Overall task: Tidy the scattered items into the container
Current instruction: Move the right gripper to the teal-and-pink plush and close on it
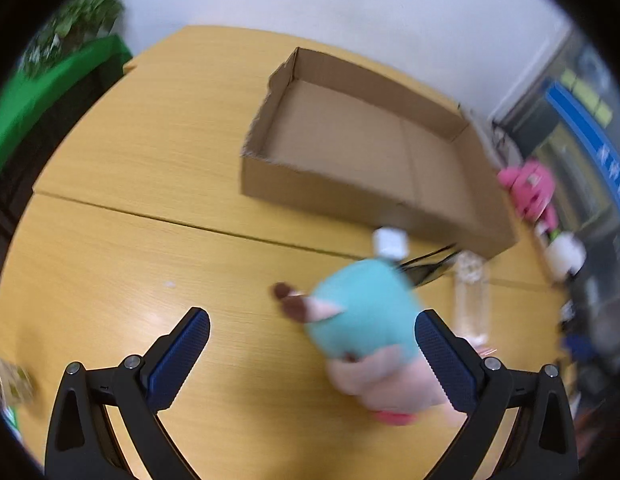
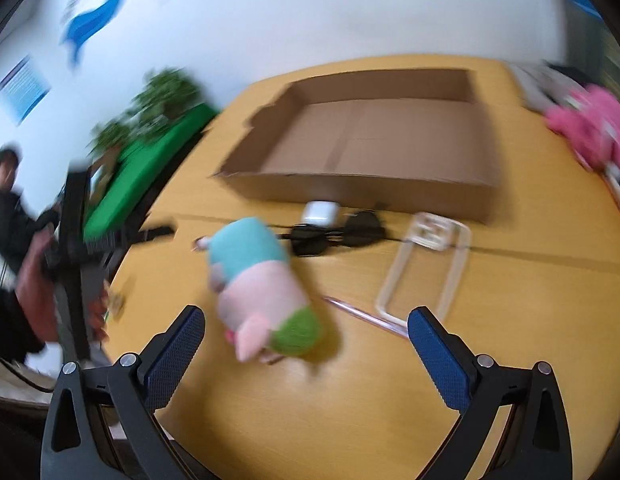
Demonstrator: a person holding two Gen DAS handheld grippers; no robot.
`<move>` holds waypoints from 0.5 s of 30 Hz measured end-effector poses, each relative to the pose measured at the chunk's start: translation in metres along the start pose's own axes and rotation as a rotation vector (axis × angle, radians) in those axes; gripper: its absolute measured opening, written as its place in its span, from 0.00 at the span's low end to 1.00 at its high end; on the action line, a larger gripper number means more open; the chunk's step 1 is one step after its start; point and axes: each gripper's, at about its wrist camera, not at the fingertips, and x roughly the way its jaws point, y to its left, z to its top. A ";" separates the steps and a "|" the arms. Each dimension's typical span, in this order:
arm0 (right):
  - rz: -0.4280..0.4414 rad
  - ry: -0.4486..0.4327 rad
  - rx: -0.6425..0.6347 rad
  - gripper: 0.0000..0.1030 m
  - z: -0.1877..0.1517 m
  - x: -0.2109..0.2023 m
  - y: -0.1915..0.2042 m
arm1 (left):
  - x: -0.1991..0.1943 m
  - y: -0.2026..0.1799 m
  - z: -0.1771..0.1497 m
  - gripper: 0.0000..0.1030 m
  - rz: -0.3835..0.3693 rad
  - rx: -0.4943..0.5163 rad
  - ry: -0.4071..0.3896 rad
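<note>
A plush pig toy in a teal shirt (image 1: 363,320) lies on the wooden table (image 1: 150,184), just ahead of my open left gripper (image 1: 311,338) and toward its right finger. In the right wrist view the same toy (image 2: 258,280) lies ahead of my open right gripper (image 2: 306,334), between the fingers but beyond the tips. The shallow cardboard box (image 1: 361,148) stands open behind it, also in the right wrist view (image 2: 373,136). A white earbud case (image 2: 319,212), black sunglasses (image 2: 333,234), a clear phone case (image 2: 423,268) and a thin pink stick (image 2: 361,314) lie in front of the box.
A pink plush (image 2: 589,124) sits at the table's right edge. A green cloth and a plant (image 1: 58,80) are at the far left. In the right wrist view a hand on the other gripper (image 2: 70,240) is at the left, with a seated person (image 2: 6,184) behind.
</note>
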 end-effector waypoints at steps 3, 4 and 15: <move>0.057 0.013 -0.057 1.00 -0.001 0.017 0.011 | -0.003 -0.012 0.001 0.99 -0.034 -0.066 0.033; 0.070 0.011 -0.067 1.00 -0.001 0.021 0.012 | -0.001 -0.018 0.001 0.99 -0.026 -0.074 0.041; 0.168 0.089 -0.183 1.00 -0.007 0.056 0.018 | 0.077 -0.034 -0.004 0.99 0.027 -0.176 0.191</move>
